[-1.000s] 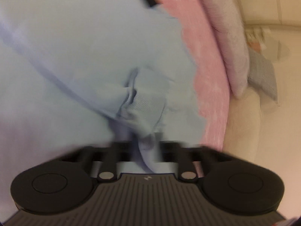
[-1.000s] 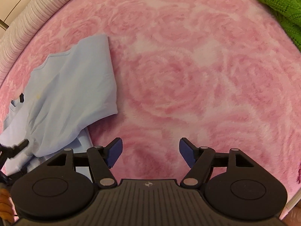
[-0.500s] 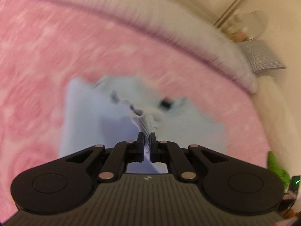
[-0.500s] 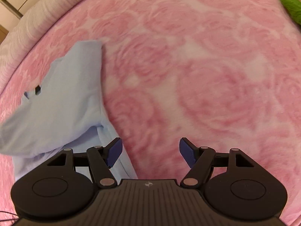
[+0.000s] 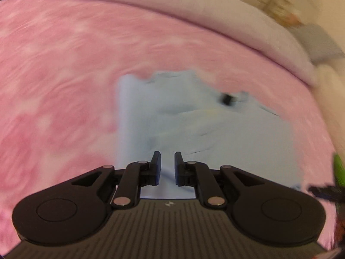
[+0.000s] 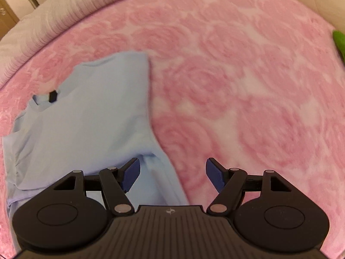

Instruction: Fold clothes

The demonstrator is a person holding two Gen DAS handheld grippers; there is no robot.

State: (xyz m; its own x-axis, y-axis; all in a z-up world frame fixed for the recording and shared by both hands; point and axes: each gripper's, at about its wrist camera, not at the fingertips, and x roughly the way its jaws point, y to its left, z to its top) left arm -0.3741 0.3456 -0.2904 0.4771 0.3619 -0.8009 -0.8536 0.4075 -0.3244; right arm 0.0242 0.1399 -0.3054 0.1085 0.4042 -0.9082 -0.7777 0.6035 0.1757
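The light blue shirt lies flat on the pink blanket with the rose pattern. It is partly folded, with one part laid over the rest. Its neck end, with a small black tag at the collar, points away from the right gripper and toward the white ribbed cover at the far edge of the bed. Its long side runs from the collar down toward the grippers, and the bottom end goes out of sight under them.

The left gripper hangs over the lower part of the shirt. Its two fingers have a small gap between them, and nothing is in the gap. The left view is blurry.

The right gripper is spread wide and holds nothing. Its left finger is over the shirt's edge, and its right finger is over bare blanket.

A bit of green cloth peeks in at the right side, well apart from the shirt. Past the white cover, in the left view, sits a grey pillow.
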